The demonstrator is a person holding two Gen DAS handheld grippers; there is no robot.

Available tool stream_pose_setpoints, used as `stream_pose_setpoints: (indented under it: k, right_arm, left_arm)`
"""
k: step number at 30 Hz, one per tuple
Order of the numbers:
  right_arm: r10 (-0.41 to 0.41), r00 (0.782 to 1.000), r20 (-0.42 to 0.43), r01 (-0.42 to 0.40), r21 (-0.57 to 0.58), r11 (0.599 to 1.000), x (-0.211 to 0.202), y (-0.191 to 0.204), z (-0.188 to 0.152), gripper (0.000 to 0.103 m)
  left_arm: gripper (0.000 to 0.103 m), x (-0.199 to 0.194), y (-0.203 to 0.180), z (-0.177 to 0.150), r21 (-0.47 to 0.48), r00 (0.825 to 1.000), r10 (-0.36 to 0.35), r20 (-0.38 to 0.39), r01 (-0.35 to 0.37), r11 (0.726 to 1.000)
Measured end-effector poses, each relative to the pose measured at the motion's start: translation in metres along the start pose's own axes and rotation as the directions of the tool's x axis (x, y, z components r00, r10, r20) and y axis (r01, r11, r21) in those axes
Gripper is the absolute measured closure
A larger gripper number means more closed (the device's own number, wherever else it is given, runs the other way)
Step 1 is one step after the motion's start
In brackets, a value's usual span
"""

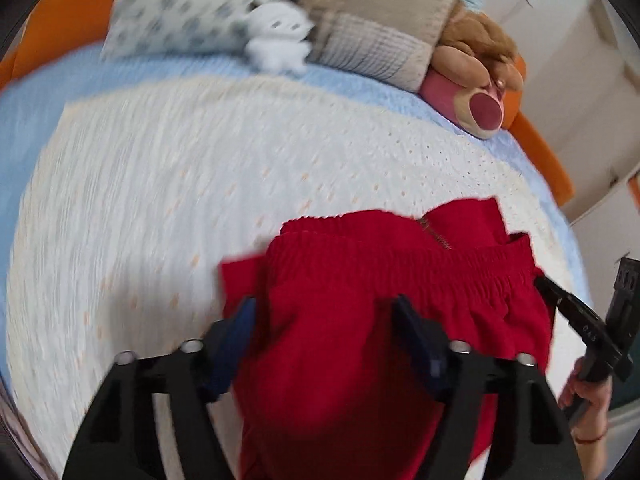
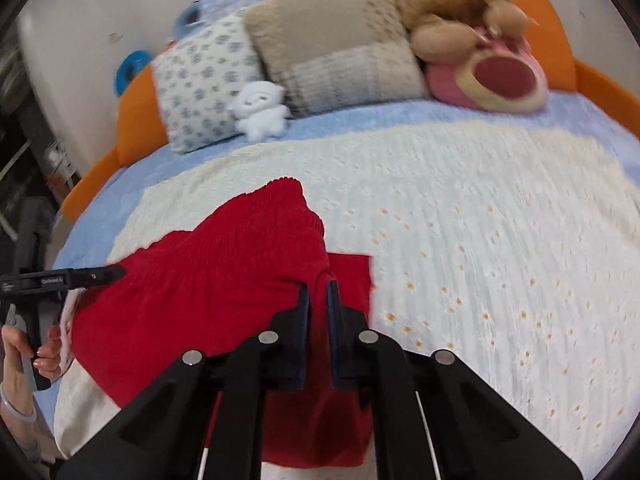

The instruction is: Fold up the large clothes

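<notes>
A red garment [image 1: 360,360] with a gathered elastic waistband [image 1: 400,260] lies bunched on a cream bedspread [image 1: 160,200]. My left gripper [image 1: 324,316] straddles it, jaws wide apart, with cloth between the blue pads and no visible pinch. In the right wrist view the garment [image 2: 192,300] spreads to the left, and my right gripper [image 2: 319,300] is shut on a fold near its right corner. The right gripper [image 1: 544,284] also shows in the left wrist view at the waistband's right end, held by a hand [image 1: 588,392]. The left gripper [image 2: 116,272] reaches the waistband's left end.
At the head of the bed stand a patterned pillow [image 2: 200,80], a beige patchwork pillow [image 2: 340,52], a small white plush [image 2: 260,110] and a brown-and-pink plush bear [image 2: 480,60]. An orange bed frame [image 2: 136,120] rims the blue sheet. The cream bedspread [image 2: 480,240] stretches to the right.
</notes>
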State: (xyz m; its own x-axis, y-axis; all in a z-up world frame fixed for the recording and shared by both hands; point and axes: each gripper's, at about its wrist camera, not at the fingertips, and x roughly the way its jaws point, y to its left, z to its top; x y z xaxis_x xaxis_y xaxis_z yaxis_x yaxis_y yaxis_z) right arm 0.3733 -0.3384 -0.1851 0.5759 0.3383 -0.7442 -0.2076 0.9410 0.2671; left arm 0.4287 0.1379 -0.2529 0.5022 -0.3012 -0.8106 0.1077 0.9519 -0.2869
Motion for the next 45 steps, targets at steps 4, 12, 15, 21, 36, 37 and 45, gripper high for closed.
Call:
stream_pose_setpoints:
  k: [4,12,15,21,36,37,45]
  right_arm:
    - [-0.018,1.0,-0.018,0.02,0.092,0.996,0.033,-0.02,-0.015,0.075]
    - [-0.069,0.997,-0.037,0.072,0.084,0.994,0.043,-0.014,-0.002,0.04]
    - [-0.041,0.999,0.021,0.039,0.106,0.994,0.006,-0.019,0.001,0.034]
    - [0.223,0.955,0.198,-0.249,0.122,0.961,-0.087,0.016,0.002,0.049]
    - [0.113,0.993,-0.042,-0.109,0.092,0.99,0.036,0.07,-0.021,0.103]
    - [0.111,0.992,-0.052,-0.106,0.089,0.99,0.04,0.069,-0.02,0.103]
    - [0.231,0.969,-0.092,-0.214,0.164,0.963,0.024,0.056,-0.018,0.096]
  left_arm:
    - [0.03,0.025,-0.019,0.002,0.122,0.99,0.138,0.04,-0.142,0.982]
    - [0.02,0.03,0.011,-0.002,0.027,0.997,0.061,0.048,-0.063,0.998]
    - [0.018,-0.004,0.017,-0.011,-0.026,0.997,0.002,0.082,0.0,1.0]
    - [0.015,-0.101,-0.015,-0.042,0.006,0.959,-0.162,0.235,0.165,0.986]
    - [0.05,-0.004,-0.016,-0.056,0.03,0.989,-0.128,0.075,0.126,0.992]
    - [0.05,0.001,-0.016,-0.056,0.049,0.99,-0.12,0.069,0.117,0.992]
    - [0.038,-0.017,-0.008,-0.064,-0.039,0.979,-0.148,0.138,0.155,0.987]
